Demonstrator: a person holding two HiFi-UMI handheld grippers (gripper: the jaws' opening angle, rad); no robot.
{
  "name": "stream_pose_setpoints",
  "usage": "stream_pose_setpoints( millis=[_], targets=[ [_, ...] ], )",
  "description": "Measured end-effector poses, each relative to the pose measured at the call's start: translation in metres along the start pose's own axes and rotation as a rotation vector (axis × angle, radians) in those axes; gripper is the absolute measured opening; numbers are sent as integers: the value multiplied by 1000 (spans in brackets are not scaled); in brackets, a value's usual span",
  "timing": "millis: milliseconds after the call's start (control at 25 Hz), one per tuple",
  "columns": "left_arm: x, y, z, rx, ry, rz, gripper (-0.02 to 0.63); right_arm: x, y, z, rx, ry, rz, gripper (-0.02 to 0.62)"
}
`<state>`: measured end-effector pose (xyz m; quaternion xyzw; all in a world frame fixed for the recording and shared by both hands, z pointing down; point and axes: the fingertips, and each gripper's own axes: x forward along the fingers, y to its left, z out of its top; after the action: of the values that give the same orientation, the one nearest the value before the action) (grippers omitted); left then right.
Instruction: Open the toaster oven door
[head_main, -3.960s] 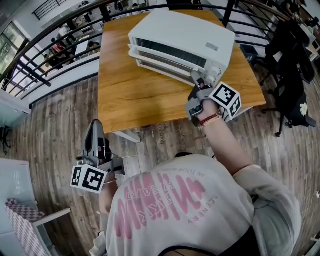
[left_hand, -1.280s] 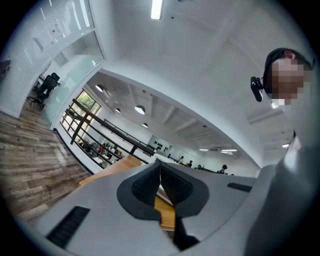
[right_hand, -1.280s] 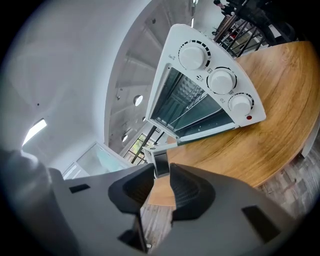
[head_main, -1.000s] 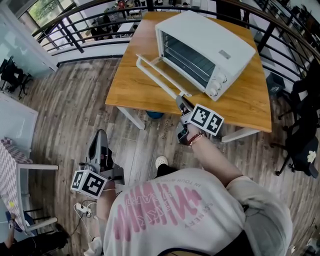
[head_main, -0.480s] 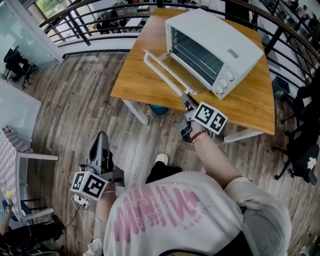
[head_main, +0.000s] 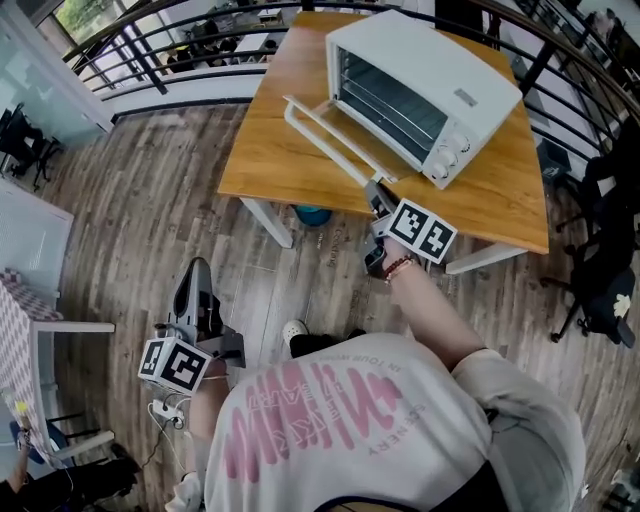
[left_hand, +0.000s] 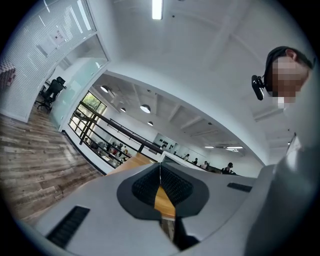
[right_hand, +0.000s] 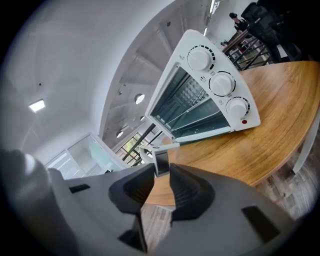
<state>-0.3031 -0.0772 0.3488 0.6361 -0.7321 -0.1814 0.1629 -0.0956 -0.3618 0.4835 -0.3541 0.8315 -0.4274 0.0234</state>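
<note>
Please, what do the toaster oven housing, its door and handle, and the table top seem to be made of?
Toaster oven: probably painted sheet metal, smooth matte white with crisp edges.
Door: clear glass pane in a white frame; the table shows through it.
Door handle: a white bar, plastic or painted metal; I cannot tell which.
Table top: wood or wood veneer, warm orange with visible grain.

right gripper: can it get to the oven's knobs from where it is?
Probably yes, once it lets go. The right gripper is clamped on the end of the door handle. The knobs sit just beyond, on the front of the oven, with only bare table between.
</note>
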Motion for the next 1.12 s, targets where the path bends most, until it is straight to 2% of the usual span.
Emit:
stream_pose_setpoints(
  millis=[520, 1120],
  targets=[
    [38, 50, 45, -22, -6, -126, 21, -3, -6, -9, 31, -96, -157, 86],
    [73, 86, 66, -36, 26, -244, 21, -2, -14, -24, 87, -177, -280, 81]
  ],
)
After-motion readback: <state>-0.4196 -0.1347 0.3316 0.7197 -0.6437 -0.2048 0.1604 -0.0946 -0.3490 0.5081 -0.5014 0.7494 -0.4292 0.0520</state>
